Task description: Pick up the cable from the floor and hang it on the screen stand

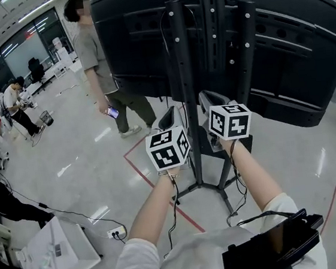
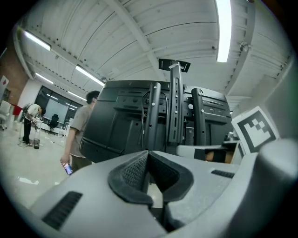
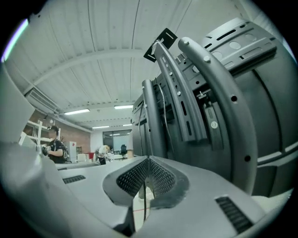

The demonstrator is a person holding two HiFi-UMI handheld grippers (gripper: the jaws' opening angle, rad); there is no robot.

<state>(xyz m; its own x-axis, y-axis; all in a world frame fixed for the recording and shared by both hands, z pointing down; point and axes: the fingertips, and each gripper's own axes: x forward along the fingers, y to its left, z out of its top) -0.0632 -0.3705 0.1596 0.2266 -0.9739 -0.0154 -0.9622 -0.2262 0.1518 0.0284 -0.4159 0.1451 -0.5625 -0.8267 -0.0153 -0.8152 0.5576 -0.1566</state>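
The screen stand (image 1: 183,69) rises right in front of me, black posts bolted to the back of a big black screen (image 1: 278,40). Both grippers are raised close to its posts. My left gripper (image 1: 167,116) is just left of the centre post, its pads (image 2: 135,169) meeting with nothing between them. My right gripper (image 1: 207,100) is beside the right post (image 3: 219,107). Its pads (image 3: 160,176) are closed, and a thin dark cable (image 3: 145,202) runs down from between them. Thin cables hang along the stand posts (image 2: 173,107).
A person (image 1: 96,60) holding a phone stands left of the screen. The stand's base legs (image 1: 213,186) spread over red floor tape (image 1: 156,186). A power strip (image 1: 116,232) and a white box (image 1: 60,248) lie at lower left. Another person (image 1: 15,103) works far left.
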